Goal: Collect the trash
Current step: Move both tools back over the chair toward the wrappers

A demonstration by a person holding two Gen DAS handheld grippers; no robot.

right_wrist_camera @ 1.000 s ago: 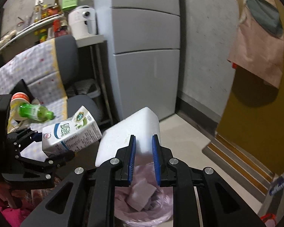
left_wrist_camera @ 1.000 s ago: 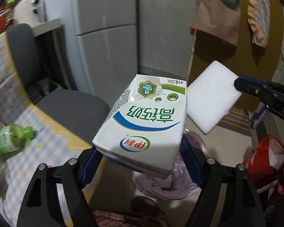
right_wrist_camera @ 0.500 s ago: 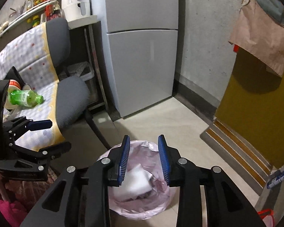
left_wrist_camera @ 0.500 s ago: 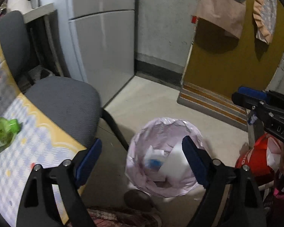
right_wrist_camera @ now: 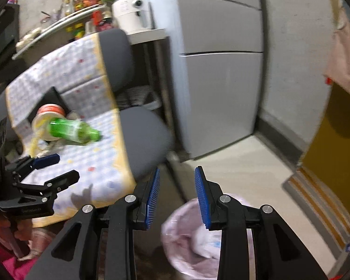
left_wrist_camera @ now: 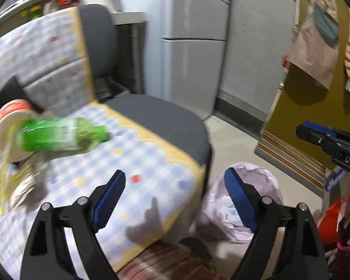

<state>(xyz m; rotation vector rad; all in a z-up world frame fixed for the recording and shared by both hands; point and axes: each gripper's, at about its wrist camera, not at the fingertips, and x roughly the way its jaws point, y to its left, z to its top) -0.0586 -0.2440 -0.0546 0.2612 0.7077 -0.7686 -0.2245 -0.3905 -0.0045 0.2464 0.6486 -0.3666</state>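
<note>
A green plastic bottle (left_wrist_camera: 58, 137) lies on its side on the checked cloth of a chair seat, against a paper cup (left_wrist_camera: 9, 126) with a red rim. Both also show in the right wrist view: the bottle (right_wrist_camera: 72, 131), the cup (right_wrist_camera: 47, 116). A bin lined with a pink bag (left_wrist_camera: 242, 200) stands on the floor right of the chair and holds white trash; it also shows in the right wrist view (right_wrist_camera: 193, 240). My left gripper (left_wrist_camera: 175, 196) is open and empty over the seat's front edge. My right gripper (right_wrist_camera: 177, 198) is open and empty above the bin's left side.
A grey office chair (left_wrist_camera: 165, 121) carries the checked cloth (left_wrist_camera: 133, 163). A grey fridge (right_wrist_camera: 219, 70) stands behind it. Crumpled wrappers (left_wrist_camera: 21, 184) lie on the cloth at the left. A shelf with bottles (right_wrist_camera: 81, 7) is at the back. A yellow door (left_wrist_camera: 315, 116) is at the right.
One second ago the left gripper held a milk carton and the right a white foam block over the bin. Both were dropped in. Both grippers have since swung left toward the chair.
</note>
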